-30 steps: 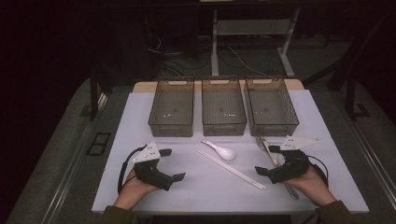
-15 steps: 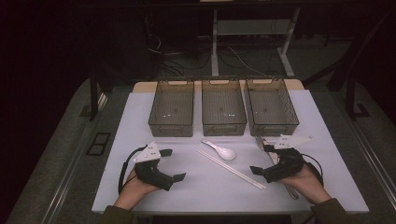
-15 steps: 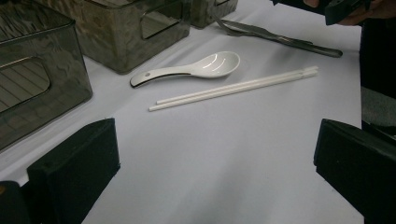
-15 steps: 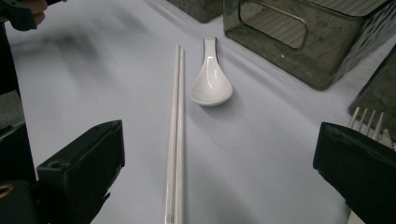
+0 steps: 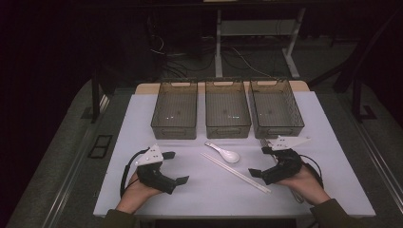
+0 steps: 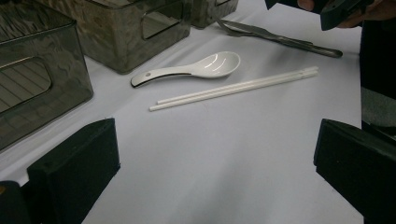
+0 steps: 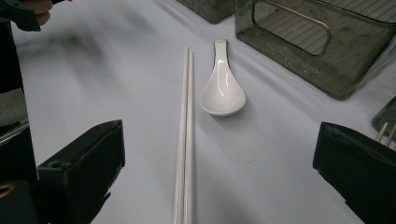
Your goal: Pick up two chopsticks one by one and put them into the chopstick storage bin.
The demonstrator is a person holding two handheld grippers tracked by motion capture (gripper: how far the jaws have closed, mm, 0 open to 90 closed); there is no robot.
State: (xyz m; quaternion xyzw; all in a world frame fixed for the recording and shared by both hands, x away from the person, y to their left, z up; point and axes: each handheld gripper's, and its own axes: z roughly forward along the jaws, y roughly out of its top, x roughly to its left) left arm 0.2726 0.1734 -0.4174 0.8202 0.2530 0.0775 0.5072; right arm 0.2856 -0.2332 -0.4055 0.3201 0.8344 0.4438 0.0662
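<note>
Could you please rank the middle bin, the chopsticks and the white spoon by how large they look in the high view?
1. Middle bin, clearly the largest.
2. Chopsticks, long but very thin.
3. White spoon, the shortest.
The bin lies farther from the camera, yet looks biggest.

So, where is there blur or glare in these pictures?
High view: dark surroundings, the white table evenly lit. Right gripper view: motion blur at upper left, glare inside the spoon. Left gripper view: sharp, with a soft highlight in the spoon bowl and reflections on the bins.
</note>
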